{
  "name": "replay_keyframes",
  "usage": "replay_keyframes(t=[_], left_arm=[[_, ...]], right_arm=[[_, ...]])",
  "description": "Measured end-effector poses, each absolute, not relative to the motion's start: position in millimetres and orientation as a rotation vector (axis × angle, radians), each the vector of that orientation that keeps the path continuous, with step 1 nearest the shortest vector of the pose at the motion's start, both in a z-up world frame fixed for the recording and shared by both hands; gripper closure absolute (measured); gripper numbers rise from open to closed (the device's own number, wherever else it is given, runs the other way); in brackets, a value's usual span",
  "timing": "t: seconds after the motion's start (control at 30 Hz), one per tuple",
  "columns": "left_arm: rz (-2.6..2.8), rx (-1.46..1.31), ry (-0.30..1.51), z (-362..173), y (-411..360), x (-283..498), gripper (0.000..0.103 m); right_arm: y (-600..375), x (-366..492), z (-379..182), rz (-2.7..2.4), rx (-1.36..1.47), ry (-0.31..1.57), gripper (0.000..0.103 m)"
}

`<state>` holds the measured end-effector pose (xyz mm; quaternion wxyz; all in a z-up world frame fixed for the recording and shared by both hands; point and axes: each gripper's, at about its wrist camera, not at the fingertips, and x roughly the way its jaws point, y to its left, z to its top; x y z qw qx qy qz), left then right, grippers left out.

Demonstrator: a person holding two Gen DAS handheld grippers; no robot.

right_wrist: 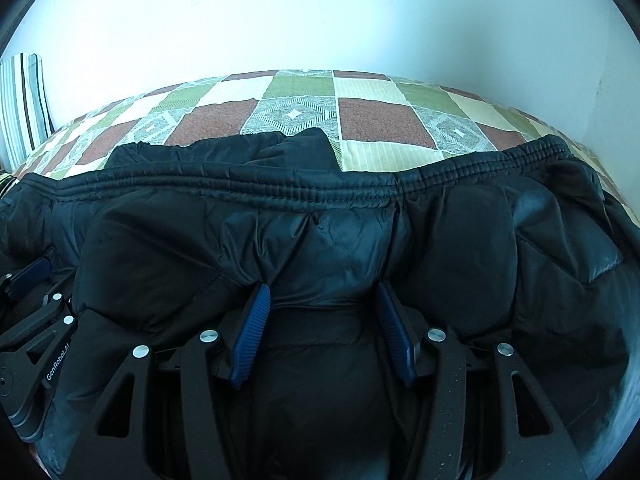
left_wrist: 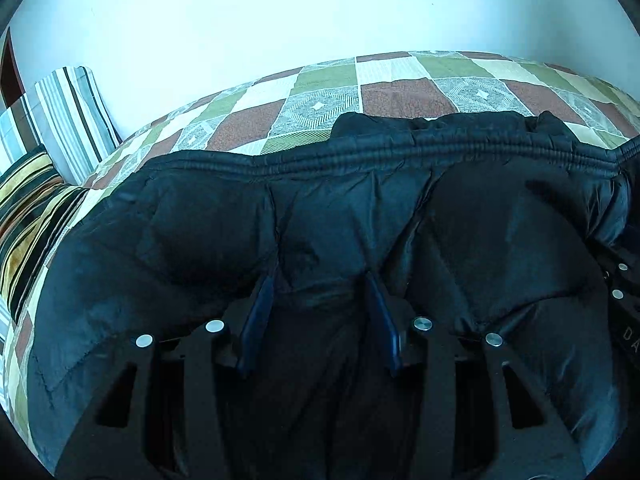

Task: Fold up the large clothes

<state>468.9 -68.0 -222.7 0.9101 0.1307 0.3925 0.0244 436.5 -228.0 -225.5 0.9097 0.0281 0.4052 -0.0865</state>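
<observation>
A large black puffer jacket (left_wrist: 500,240) lies on the bed and fills both views, its ribbed elastic hem (left_wrist: 400,152) running across the far side; it also shows in the right wrist view (right_wrist: 460,248). My left gripper (left_wrist: 320,276) has its blue fingers (left_wrist: 260,300) spread with a thick fold of jacket bunched between them. My right gripper (right_wrist: 322,286) likewise has its blue fingers (right_wrist: 254,328) apart around a bulge of jacket fabric. The left gripper (right_wrist: 32,276) shows at the left edge of the right wrist view, close beside.
The bed carries a checked green, brown and cream blanket (left_wrist: 400,88) beyond the jacket. Striped pillows (left_wrist: 72,120) stand at the far left against a white wall (left_wrist: 280,12). The wall corner (right_wrist: 600,80) lies at the right.
</observation>
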Motion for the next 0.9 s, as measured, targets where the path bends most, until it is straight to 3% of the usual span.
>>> replay_keyframes(t=[0.33,0.47,0.57,0.9], left_arm=[[0.043,0.266,0.818,-215,-69,468,0.056],[-0.009,0.222,0.829,-197,-53,453,0.038],[-0.014,0.206,0.806,-180,-31,430,0.033],[0.077,0.041,0.789,-151,98,343,0.018]], right_arm=[[-229,436,-221,-0.177,0.064,0.835,0.048],[-232,423,-201,-0.152,0.091,0.816,0.036],[-238,396,-183,-0.154,0.109,0.779,0.028],[-325,281,-151,-0.225,0.215,0.738,0.024]])
